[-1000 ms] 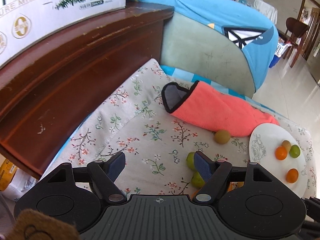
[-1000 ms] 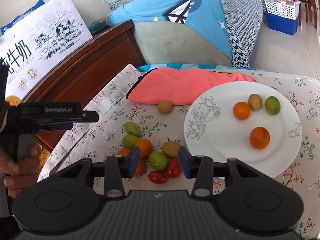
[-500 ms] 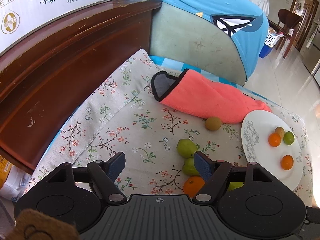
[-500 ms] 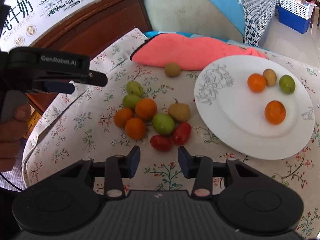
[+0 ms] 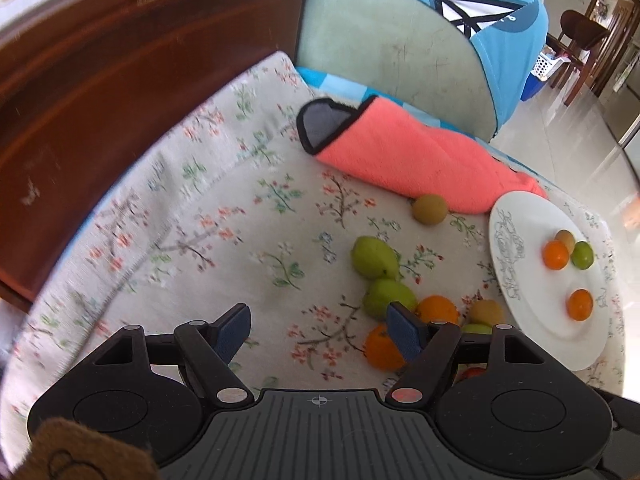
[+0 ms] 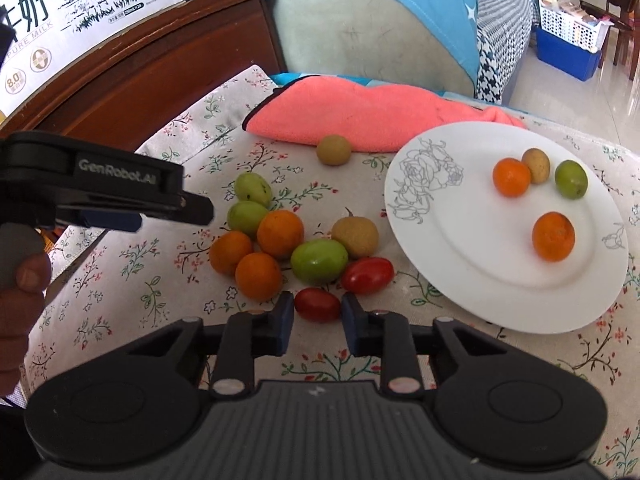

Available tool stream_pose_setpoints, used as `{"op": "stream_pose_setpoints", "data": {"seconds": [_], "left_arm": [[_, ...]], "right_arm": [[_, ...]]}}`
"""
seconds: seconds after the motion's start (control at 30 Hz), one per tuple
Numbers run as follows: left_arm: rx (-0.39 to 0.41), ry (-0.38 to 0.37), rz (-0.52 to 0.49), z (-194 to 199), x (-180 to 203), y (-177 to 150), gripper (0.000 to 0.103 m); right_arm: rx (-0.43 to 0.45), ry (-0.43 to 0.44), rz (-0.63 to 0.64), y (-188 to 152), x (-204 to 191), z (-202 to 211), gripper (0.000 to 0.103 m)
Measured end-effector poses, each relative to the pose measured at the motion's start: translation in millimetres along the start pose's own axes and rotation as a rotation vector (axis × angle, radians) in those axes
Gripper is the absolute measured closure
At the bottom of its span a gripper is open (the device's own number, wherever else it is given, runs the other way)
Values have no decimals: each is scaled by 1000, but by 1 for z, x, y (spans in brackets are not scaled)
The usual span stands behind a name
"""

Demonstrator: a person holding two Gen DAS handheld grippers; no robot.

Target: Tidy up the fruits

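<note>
Closer now, right claw pinches red tomato beside green fruit.

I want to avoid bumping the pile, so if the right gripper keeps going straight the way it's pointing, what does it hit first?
The right gripper would first meet the nearer red cherry tomato, already between its closing jaws, the pads at its sides. Beyond it lie the second tomato and a green fruit.

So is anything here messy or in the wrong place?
Yes. One small brownish-green round fruit sits alone beside the crumpled coral-pink towel, apart from the heap of loose fruit on the floral tablecloth. Only four fruits lie on the white plate. Nothing looks spilled or broken.
</note>
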State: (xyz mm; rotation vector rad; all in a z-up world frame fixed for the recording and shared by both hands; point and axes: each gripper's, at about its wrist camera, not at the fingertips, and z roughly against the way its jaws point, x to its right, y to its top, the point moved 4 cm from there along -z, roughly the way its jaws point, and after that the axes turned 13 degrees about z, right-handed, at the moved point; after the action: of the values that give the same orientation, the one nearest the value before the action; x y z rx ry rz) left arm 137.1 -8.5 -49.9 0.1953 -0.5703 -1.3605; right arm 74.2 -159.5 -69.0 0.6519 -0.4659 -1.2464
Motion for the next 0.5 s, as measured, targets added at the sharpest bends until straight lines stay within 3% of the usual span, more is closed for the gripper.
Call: {"op": "stream_pose_setpoints", "data": {"seconds": [0.5], "left_arm": [[-36, -58, 40, -12, 15, -10, 33]], "right_arm": [[-11, 36, -34, -4, 7, 9, 77]]}}
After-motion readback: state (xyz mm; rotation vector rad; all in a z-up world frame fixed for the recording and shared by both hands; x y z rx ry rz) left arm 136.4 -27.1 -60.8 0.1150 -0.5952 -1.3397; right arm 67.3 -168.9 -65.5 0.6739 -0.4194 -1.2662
